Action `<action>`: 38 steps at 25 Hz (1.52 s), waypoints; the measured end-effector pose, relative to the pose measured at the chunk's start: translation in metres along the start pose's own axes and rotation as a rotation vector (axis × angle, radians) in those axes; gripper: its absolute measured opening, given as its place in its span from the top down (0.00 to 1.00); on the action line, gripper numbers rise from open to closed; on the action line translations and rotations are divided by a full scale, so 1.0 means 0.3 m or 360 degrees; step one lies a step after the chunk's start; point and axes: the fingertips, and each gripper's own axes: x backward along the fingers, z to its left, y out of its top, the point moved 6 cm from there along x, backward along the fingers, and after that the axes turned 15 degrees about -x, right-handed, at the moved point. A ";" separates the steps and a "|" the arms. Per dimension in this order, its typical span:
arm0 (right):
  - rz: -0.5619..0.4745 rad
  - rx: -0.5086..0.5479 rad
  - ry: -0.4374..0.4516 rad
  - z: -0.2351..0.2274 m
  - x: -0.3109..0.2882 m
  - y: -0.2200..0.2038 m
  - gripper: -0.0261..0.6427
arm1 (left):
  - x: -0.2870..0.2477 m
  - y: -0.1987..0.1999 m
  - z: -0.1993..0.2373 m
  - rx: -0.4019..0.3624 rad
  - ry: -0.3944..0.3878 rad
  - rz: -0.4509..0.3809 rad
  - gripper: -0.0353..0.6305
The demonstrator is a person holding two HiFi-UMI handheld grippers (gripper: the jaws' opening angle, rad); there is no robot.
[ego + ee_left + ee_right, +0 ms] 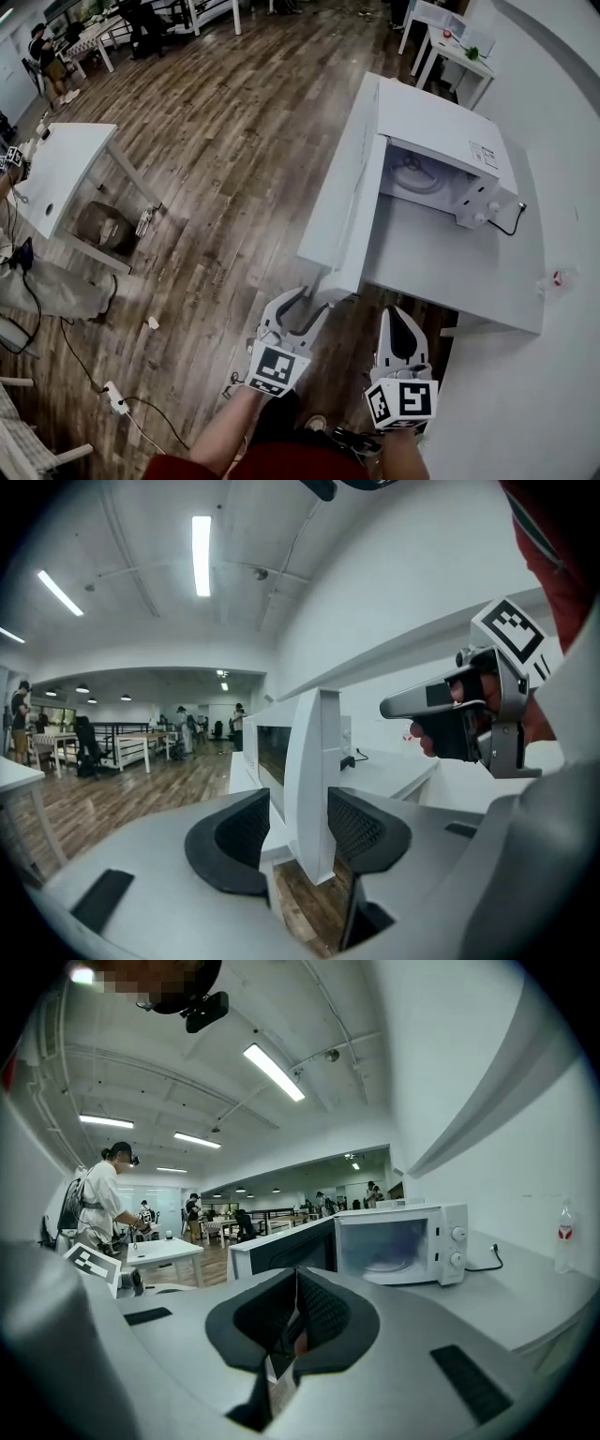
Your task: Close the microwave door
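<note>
A white microwave [441, 141] stands on a white table [450, 272]. Its door [342, 197] is swung wide open, out past the table's near-left corner. My left gripper [307, 302] is open at the door's free edge. In the left gripper view that edge [314, 761] stands upright between the spread pads of the left gripper [298, 832], neither pad pressing on it. My right gripper [400, 317] is shut and empty, just right of the left one and short of the table's front edge. The right gripper view looks past the right gripper [296, 1312] at the open cavity [389, 1241].
A cable runs from the microwave's right side [511, 225], and a small bottle [555, 278] stands on the table's right end. A second white table [56, 173] with a bag [103, 225] under it is at the left. A power strip [114, 398] lies on the wooden floor. People are farther back.
</note>
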 end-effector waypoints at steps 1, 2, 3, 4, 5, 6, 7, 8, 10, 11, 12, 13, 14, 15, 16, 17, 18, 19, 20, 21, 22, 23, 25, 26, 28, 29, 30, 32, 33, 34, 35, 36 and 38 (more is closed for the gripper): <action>0.0006 -0.0005 -0.0002 -0.004 -0.009 -0.004 0.92 | -0.011 -0.010 0.004 0.0004 -0.0031 0.0003 0.67; 0.0011 -0.0002 -0.0001 -0.009 -0.017 -0.010 0.92 | -0.021 -0.020 0.007 0.0010 -0.0058 0.0002 0.66; 0.0016 0.0000 -0.0004 -0.014 -0.025 -0.015 0.92 | -0.031 -0.027 0.011 0.0014 -0.0084 -0.0002 0.65; 0.0024 0.0000 -0.0012 -0.020 -0.033 -0.019 0.92 | -0.040 -0.032 0.015 0.0018 -0.0112 -0.0011 0.64; 0.0031 -0.0002 -0.0020 -0.025 -0.041 -0.023 0.92 | -0.049 -0.035 0.020 0.0019 -0.0141 -0.0021 0.64; 0.0034 -0.0003 -0.0026 -0.029 -0.049 -0.025 0.92 | -0.057 -0.037 0.024 0.0019 -0.0171 -0.0034 0.63; 0.0034 -0.0002 -0.0030 -0.032 -0.055 -0.027 0.92 | -0.065 -0.037 0.028 0.0015 -0.0200 -0.0047 0.63; 0.0033 0.0001 -0.0034 -0.037 -0.061 -0.028 0.92 | -0.074 -0.036 0.030 0.0008 -0.0228 -0.0061 0.62; 0.0032 0.0005 -0.0047 -0.049 -0.075 -0.027 0.92 | -0.094 -0.032 0.031 -0.0009 -0.0291 -0.0094 0.62; 0.0031 0.0004 -0.0053 -0.055 -0.082 -0.027 0.92 | -0.102 -0.027 0.031 -0.0019 -0.0324 -0.0112 0.62; 0.0030 0.0003 -0.0059 -0.059 -0.089 -0.026 0.92 | -0.110 -0.022 0.031 -0.0033 -0.0354 -0.0129 0.62; 0.0030 0.0001 -0.0065 -0.062 -0.094 -0.027 0.92 | -0.115 -0.016 0.030 -0.0052 -0.0374 -0.0144 0.62; 0.0030 -0.0002 -0.0071 -0.064 -0.099 -0.027 0.92 | -0.119 -0.010 0.028 -0.0077 -0.0386 -0.0154 0.62; 0.0032 -0.0005 -0.0078 -0.066 -0.103 -0.028 0.92 | -0.122 -0.006 0.025 -0.0105 -0.0393 -0.0161 0.62; 0.0035 -0.0007 -0.0087 -0.066 -0.106 -0.029 0.92 | -0.123 -0.003 0.023 -0.0130 -0.0399 -0.0163 0.62; 0.0038 -0.0008 -0.0094 -0.065 -0.110 -0.030 0.92 | -0.123 -0.001 0.021 -0.0150 -0.0407 -0.0164 0.62; 0.0039 -0.0008 -0.0098 -0.061 -0.113 -0.031 0.92 | -0.123 -0.001 0.020 -0.0159 -0.0415 -0.0171 0.62; 0.0039 -0.0008 -0.0103 -0.057 -0.116 -0.030 0.92 | -0.123 -0.003 0.017 -0.0157 -0.0422 -0.0183 0.63; 0.0040 -0.0008 -0.0110 -0.053 -0.117 -0.029 0.92 | -0.123 -0.004 0.015 -0.0151 -0.0429 -0.0195 0.63; 0.0041 -0.0006 -0.0116 -0.052 -0.118 -0.029 0.92 | -0.123 -0.004 0.013 -0.0147 -0.0438 -0.0201 0.63; 0.0041 -0.0005 -0.0122 -0.052 -0.118 -0.029 0.92 | -0.124 -0.003 0.012 -0.0148 -0.0448 -0.0202 0.64; 0.0043 -0.0006 -0.0129 -0.053 -0.118 -0.028 0.92 | -0.125 -0.002 0.011 -0.0153 -0.0461 -0.0198 0.64; 0.0041 -0.0007 -0.0142 -0.053 -0.117 -0.026 0.92 | -0.129 0.000 0.010 -0.0164 -0.0487 -0.0198 0.65; 0.0036 -0.0004 -0.0144 -0.052 -0.117 -0.025 0.92 | -0.130 0.001 0.010 -0.0167 -0.0501 -0.0200 0.65; 0.0023 0.0002 -0.0150 -0.048 -0.114 -0.024 0.92 | -0.129 0.003 0.009 -0.0169 -0.0528 -0.0199 0.66; 0.0017 0.0005 -0.0155 -0.047 -0.112 -0.024 0.92 | -0.129 0.003 0.007 -0.0173 -0.0538 -0.0206 0.67; 0.0011 0.0006 -0.0162 -0.049 -0.110 -0.025 0.92 | -0.132 0.004 0.005 -0.0181 -0.0548 -0.0214 0.67; -0.0003 0.0000 -0.0181 -0.056 -0.105 -0.024 0.92 | -0.142 0.006 -0.003 -0.0187 -0.0569 -0.0229 0.68; -0.0010 -0.0005 -0.0192 -0.060 -0.102 -0.023 0.92 | -0.148 0.006 -0.008 -0.0185 -0.0581 -0.0236 0.68; -0.0015 -0.0008 -0.0203 -0.065 -0.097 -0.021 0.92 | -0.153 0.008 -0.014 -0.0185 -0.0594 -0.0240 0.68; -0.0019 -0.0010 -0.0214 -0.070 -0.091 -0.020 0.92 | -0.157 0.011 -0.019 -0.0188 -0.0608 -0.0239 0.68; -0.0022 -0.0011 -0.0225 -0.076 -0.083 -0.018 0.92 | -0.162 0.015 -0.026 -0.0191 -0.0622 -0.0239 0.68; -0.0026 -0.0017 -0.0255 -0.092 -0.067 -0.012 0.92 | -0.175 0.026 -0.044 -0.0192 -0.0643 -0.0261 0.68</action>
